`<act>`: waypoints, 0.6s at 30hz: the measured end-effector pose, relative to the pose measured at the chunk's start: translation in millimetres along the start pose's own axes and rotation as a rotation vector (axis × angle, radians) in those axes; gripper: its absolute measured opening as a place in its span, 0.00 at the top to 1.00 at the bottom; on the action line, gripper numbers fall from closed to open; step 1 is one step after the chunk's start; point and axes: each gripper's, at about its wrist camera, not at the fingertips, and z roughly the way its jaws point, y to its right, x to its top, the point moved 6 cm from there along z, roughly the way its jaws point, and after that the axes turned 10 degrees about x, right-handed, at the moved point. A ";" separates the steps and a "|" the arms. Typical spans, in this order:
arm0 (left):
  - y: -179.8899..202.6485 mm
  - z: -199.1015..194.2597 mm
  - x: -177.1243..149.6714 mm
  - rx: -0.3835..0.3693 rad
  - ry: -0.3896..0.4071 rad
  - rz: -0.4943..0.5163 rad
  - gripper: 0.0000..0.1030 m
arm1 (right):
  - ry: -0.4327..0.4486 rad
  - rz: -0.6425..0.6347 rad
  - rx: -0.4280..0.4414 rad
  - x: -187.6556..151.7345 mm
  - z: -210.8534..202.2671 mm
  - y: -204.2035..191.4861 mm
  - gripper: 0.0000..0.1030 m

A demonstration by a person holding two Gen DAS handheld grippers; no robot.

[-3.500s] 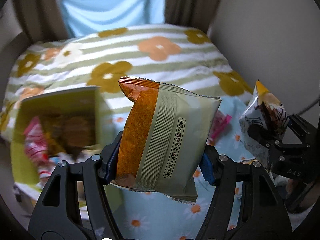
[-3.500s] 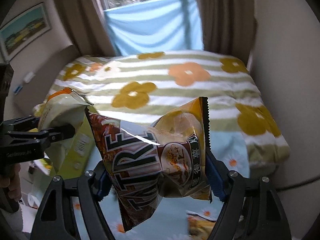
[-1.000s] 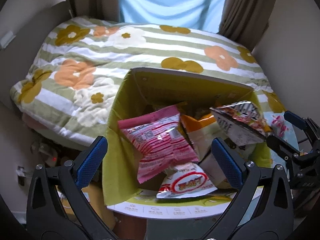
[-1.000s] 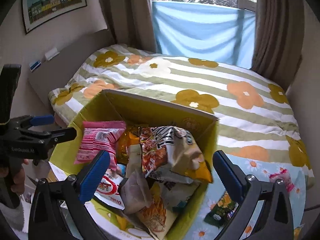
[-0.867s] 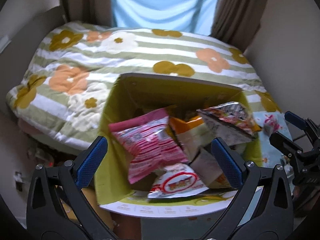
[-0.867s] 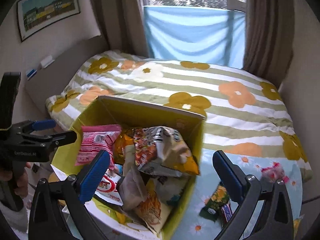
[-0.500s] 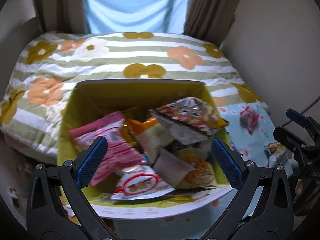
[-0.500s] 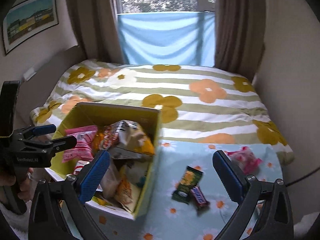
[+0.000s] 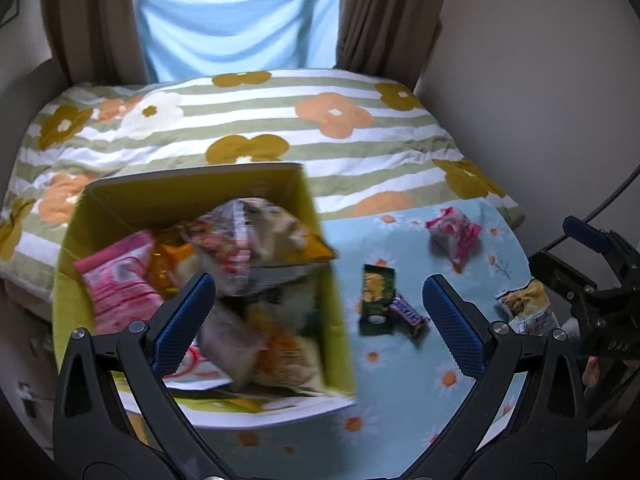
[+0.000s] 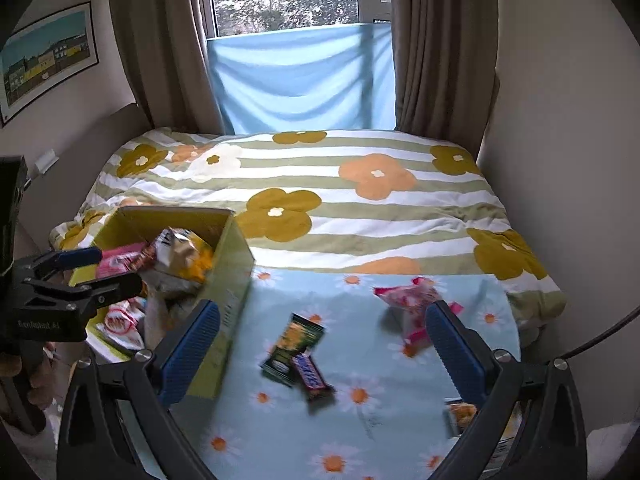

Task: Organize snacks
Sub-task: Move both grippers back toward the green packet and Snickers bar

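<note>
A yellow-green cardboard box [image 9: 332, 320] [image 10: 236, 280] full of snack bags stands at the left of a daisy-print table. On the table lie a green packet [image 9: 376, 294] [image 10: 296, 344], a dark chocolate bar [image 9: 408, 314] [image 10: 312, 376], a pink bag [image 9: 452, 236] [image 10: 408, 300] and a yellow chip bag [image 9: 524, 308] [image 10: 464, 416]. My left gripper [image 9: 320, 320] is open and empty above the box's right side. My right gripper [image 10: 324, 352] is open and empty above the green packet and the bar.
A bed with a striped flowered quilt [image 10: 320, 200] lies behind the table. Brown curtains and a blue cloth [image 10: 304, 80] hang at the window. A wall [image 9: 540, 100] is close on the right. The table's daisy cloth [image 10: 360, 432] shows at the front.
Both grippers have let go of their snack bags into the box and opened. Both views have swung right from the box toward the loose snacks on the table.
</note>
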 end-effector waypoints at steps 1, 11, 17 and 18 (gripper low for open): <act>10.2 1.8 0.1 0.007 -0.003 0.007 0.00 | -0.007 -0.004 0.004 -3.1 -0.2 6.1 0.01; 98.3 42.6 -8.4 0.052 -0.086 0.008 0.00 | -0.118 -0.073 0.111 -49.1 21.9 50.5 0.01; 128.6 89.1 -11.6 0.097 -0.169 0.044 0.01 | -0.167 -0.099 0.188 -77.1 51.3 59.6 0.01; 132.0 101.0 -12.9 0.108 -0.198 0.058 0.01 | -0.169 -0.096 0.196 -79.9 54.8 59.9 0.01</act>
